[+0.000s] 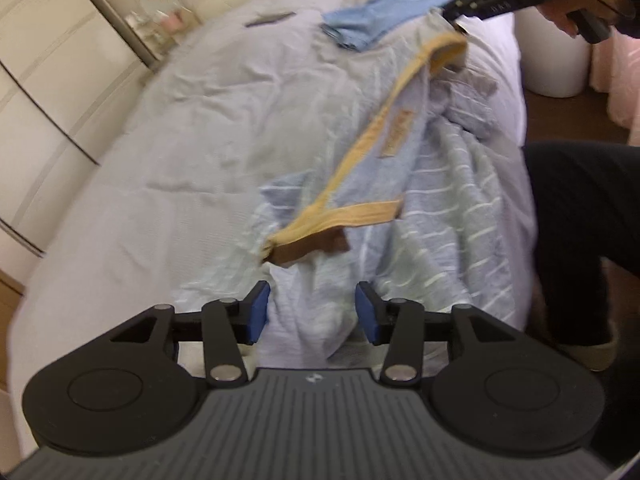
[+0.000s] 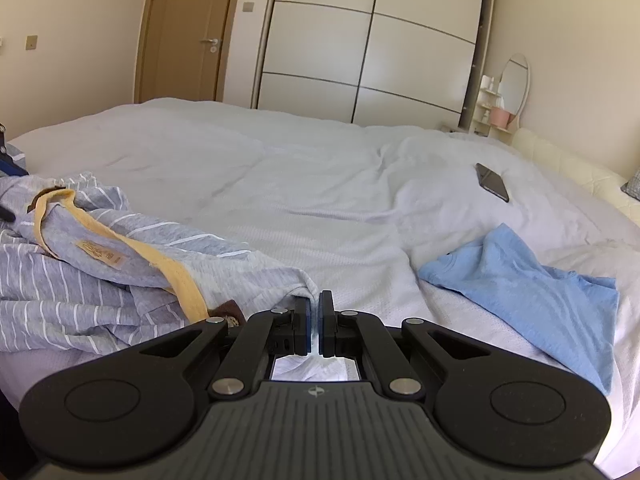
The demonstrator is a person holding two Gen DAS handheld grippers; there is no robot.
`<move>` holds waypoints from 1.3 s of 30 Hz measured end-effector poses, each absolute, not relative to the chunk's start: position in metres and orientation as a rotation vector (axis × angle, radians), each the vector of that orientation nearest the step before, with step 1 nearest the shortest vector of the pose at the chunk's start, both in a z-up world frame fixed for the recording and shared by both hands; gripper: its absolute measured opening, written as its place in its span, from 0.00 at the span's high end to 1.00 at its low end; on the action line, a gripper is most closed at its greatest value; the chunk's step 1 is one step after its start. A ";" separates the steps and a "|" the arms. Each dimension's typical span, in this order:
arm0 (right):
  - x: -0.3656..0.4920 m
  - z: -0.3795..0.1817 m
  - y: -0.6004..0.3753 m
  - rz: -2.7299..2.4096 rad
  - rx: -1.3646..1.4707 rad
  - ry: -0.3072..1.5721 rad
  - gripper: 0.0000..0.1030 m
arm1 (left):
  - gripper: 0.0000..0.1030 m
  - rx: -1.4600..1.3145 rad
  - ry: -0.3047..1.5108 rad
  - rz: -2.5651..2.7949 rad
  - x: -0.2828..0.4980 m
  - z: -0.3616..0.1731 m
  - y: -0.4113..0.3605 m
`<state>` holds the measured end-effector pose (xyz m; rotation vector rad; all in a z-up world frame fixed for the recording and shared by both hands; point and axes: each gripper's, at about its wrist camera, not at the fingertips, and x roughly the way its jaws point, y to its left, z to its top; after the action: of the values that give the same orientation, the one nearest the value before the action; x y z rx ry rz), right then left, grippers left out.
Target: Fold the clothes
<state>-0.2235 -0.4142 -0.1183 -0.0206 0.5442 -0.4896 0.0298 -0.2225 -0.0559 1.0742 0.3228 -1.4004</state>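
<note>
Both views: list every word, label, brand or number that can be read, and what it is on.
No text reads clearly.
Tan patch on the striped garment: printed, too blurred to read.
Right gripper body: pale marks, too small to read.
Gripper bases: a small round emblem, no letters.

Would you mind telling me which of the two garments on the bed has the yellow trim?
The grey white-striped garment with the yellow band, beside the right gripper. The plain light-blue garment has no trim.
</note>
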 end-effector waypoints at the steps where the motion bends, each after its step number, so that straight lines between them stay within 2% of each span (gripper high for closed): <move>1: -0.226 -0.118 -0.414 -0.497 -0.019 0.541 1.00 | 0.60 1.073 0.340 -1.421 0.029 -0.057 -0.223; 15: -0.243 -0.130 -0.415 -0.536 0.041 0.549 1.00 | 0.59 1.015 0.470 -1.445 0.042 -0.064 -0.229; 16: -0.241 -0.130 -0.415 -0.532 0.042 0.552 1.00 | 0.69 1.020 0.467 -1.448 0.041 -0.063 -0.228; 17: -0.240 -0.131 -0.415 -0.528 0.042 0.556 1.00 | 0.89 1.015 0.461 -1.451 0.040 -0.061 -0.227; 18: -0.239 -0.131 -0.415 -0.523 0.043 0.559 1.00 | 0.99 1.007 0.455 -1.453 0.040 -0.059 -0.225; 21: -0.238 -0.134 -0.416 -0.501 0.047 0.576 0.99 | 0.98 0.920 0.416 -1.414 0.045 -0.050 -0.215; 24: -0.240 -0.136 -0.415 -0.484 0.045 0.588 0.91 | 0.98 0.816 0.385 -1.359 0.055 -0.036 -0.209; 26: -0.242 -0.138 -0.408 -0.473 -0.008 0.590 0.72 | 0.98 0.758 0.369 -1.335 0.062 -0.025 -0.207; 29: -0.239 -0.147 -0.387 -0.426 -0.182 0.626 0.65 | 0.98 0.709 0.344 -1.313 0.071 -0.013 -0.209; 33: -0.231 -0.163 -0.370 -0.388 -0.321 0.656 0.66 | 0.98 0.701 0.317 -1.301 0.074 -0.005 -0.215; 34: -0.229 -0.165 -0.368 -0.386 -0.345 0.654 0.69 | 0.98 0.699 0.305 -1.293 0.073 -0.004 -0.215; 36: -0.229 -0.142 -0.371 -0.408 -0.339 0.598 0.85 | 0.98 0.693 0.281 -1.274 0.071 0.001 -0.214; 37: -0.228 -0.130 -0.372 -0.418 -0.335 0.571 0.98 | 0.98 0.680 0.253 -1.252 0.071 0.007 -0.211; 39: -0.228 -0.107 -0.375 -0.439 -0.328 0.515 0.97 | 0.98 0.651 0.192 -1.200 0.070 0.021 -0.203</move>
<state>-0.2282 -0.3749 -0.1069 -0.3281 0.5152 -0.4389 0.0703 -0.2030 0.0210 0.6514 0.1917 -1.2003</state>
